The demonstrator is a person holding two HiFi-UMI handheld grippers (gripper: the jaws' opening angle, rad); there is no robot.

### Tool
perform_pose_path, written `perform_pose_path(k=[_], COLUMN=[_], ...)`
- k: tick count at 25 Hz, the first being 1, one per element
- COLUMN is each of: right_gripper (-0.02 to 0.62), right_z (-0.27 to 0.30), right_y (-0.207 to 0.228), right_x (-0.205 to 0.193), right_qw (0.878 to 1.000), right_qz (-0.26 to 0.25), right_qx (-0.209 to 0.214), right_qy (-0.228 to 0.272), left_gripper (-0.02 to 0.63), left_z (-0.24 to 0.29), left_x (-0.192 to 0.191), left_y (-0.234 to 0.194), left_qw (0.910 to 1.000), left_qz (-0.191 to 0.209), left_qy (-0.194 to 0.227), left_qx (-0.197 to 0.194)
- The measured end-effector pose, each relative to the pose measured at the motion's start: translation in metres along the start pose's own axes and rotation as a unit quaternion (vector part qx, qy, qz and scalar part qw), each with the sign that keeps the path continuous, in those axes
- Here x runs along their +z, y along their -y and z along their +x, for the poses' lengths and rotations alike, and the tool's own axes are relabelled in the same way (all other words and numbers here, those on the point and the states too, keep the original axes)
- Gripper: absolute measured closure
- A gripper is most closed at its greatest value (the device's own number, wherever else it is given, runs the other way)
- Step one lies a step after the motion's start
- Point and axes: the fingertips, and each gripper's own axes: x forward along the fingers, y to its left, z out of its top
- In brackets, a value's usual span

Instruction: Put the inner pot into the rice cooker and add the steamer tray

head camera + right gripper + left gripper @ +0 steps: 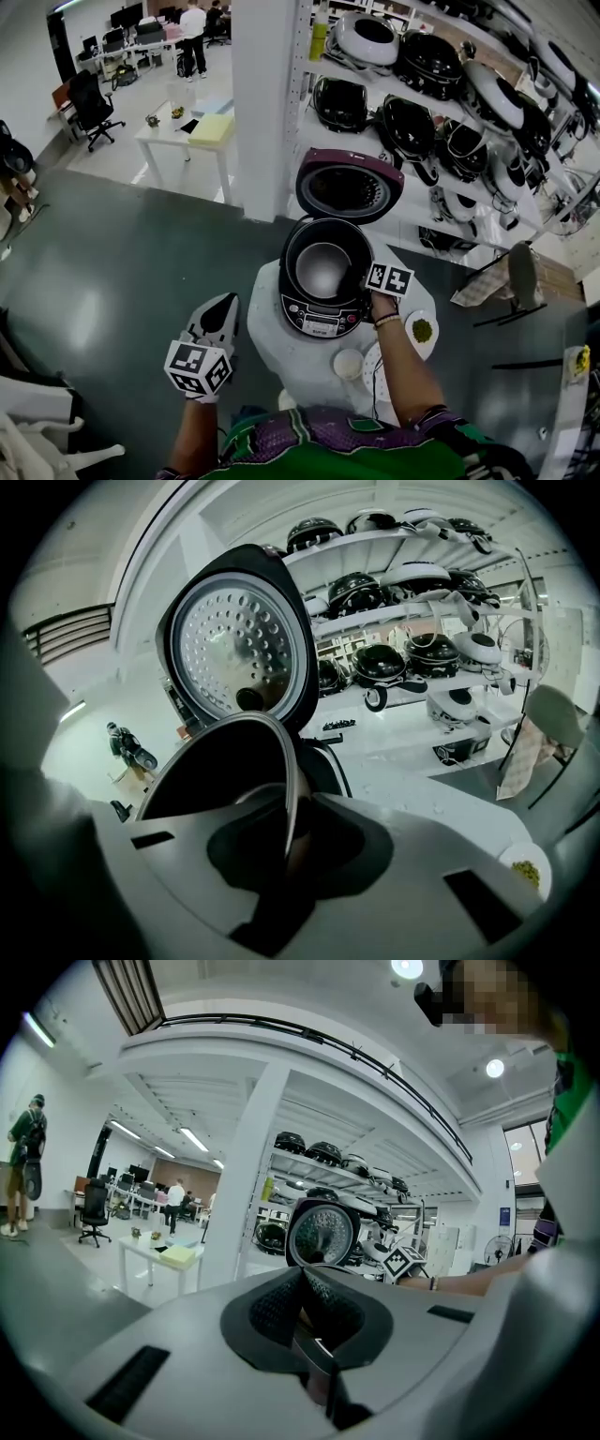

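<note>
Right tongs (366,283) pinch the inner pot (323,270) by its three-o'clock rim, the pot low inside the open rice cooker (319,325) on the desk (265,323); left tongs (223,305), closed and empty, hover at eight o'clock; steamer tray apparently not yet added.

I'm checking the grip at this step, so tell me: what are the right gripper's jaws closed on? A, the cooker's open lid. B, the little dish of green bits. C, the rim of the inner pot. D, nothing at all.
C: in the right gripper view, the right gripper has its jaws pinched on the thin metal rim of the inner pot, at the open rice cooker.
</note>
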Motion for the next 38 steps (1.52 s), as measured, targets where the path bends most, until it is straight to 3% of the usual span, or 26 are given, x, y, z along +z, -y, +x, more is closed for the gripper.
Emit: perform_pose_path(k=[12, 26, 38], right_gripper=[0.500, 0.497, 0.496], right_z=[0.009, -0.030, -0.096], right_y=[0.004, 0.020, 0.033], right_x=[-0.010, -0.012, -0.002], right_qw=[0.998, 1.000, 0.999], right_qz=[-0.029, -0.022, -0.018], right_qx=[-0.013, 0.001, 0.006], right_qy=[-0.048, -0.005, 0.050], left_gripper=[0.584, 0.584, 0.584], left_z=[0.002, 0.004, 0.003], left_x=[-0.008, -0.003, 0.007], left_y=[0.007, 0.027, 0.065], left_qw=[0.9999, 0.9995, 0.9972], left_qz=[-0.004, 0.001, 0.017], left_qy=[-0.008, 0.000, 0.011], left_qx=[-0.010, -0.030, -0.072])
